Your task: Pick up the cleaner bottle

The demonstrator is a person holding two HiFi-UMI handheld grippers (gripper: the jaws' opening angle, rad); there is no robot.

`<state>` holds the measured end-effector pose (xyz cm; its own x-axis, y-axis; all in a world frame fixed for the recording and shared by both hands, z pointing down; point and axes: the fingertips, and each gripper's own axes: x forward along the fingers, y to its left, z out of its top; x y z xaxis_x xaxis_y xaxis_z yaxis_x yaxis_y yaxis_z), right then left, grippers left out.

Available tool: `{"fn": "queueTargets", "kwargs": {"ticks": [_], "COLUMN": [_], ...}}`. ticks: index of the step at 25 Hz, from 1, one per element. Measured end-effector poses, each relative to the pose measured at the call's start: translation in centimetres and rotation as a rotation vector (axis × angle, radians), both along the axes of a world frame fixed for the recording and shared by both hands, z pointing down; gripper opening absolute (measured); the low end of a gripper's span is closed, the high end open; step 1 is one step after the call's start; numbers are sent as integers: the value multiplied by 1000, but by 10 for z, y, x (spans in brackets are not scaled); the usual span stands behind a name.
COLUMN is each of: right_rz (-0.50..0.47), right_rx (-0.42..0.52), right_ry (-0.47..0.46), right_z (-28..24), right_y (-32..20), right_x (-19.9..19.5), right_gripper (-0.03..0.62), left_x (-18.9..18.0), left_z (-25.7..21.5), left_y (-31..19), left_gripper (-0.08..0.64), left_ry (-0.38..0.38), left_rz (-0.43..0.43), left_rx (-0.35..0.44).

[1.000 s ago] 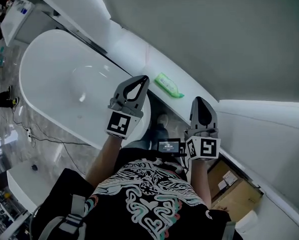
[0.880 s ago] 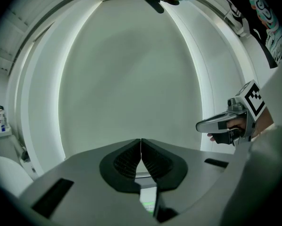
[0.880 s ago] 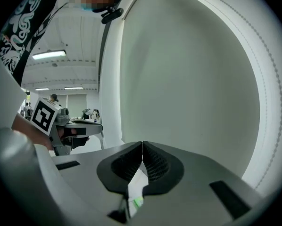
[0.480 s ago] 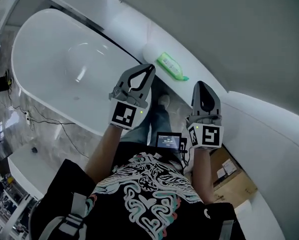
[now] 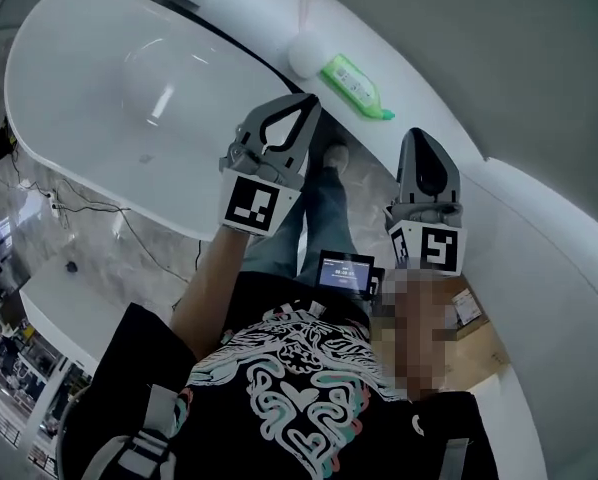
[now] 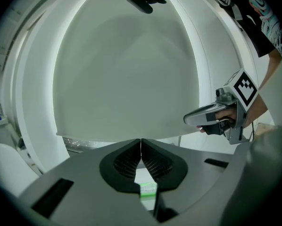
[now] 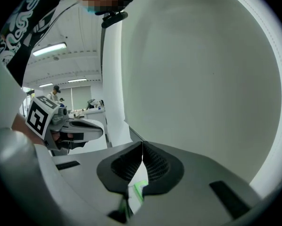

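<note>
At 12 o'clock in head view: cleaner bottle, green, lying flat on the white ledge that curves behind the bathtub. Nothing is touching it. A white rounded object sits just beside the bottle's 10 o'clock end; can't tell what it is.

Left gripper: jaws fully together, nothing between them. Tip is near the bottle, which sits at its 1 o'clock.

Right gripper: jaws pressed together too, empty. The bottle is at its 11 o'clock, a bit further off.

Both grippers point toward the ledge, side by side, not touching each other. Each gripper view shows only a sliver of green below the closed pads.

Small lit screen at 6 o'clock, between the forearms. Cardboard box at 4 o'clock.
</note>
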<state>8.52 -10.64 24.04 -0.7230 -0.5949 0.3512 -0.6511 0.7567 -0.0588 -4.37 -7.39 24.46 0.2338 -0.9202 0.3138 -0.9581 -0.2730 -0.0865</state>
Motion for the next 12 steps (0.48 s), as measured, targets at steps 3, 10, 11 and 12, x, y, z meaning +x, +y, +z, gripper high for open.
{"fn": "queueTargets", "kwargs": {"ticks": [3, 10, 11, 12], "right_rz": [-16, -31, -31, -31], "right_rx": [-14, -46, -52, -57], "right_ry": [10, 39, 42, 46], "right_z": [19, 57, 62, 68], "right_y": [1, -5, -5, -5], "right_x": [-2, -10, -10, -9], "right_gripper": [28, 28, 28, 28], "left_x": [-1, -6, -6, -6], "left_z": [18, 54, 59, 64], "left_y": [1, 2, 3, 3], "left_gripper": [18, 18, 18, 17], "left_ry": [5, 20, 24, 29], "left_rz": [-6, -18, -17, -16], "left_rx": [-12, -56, -58, -60]}}
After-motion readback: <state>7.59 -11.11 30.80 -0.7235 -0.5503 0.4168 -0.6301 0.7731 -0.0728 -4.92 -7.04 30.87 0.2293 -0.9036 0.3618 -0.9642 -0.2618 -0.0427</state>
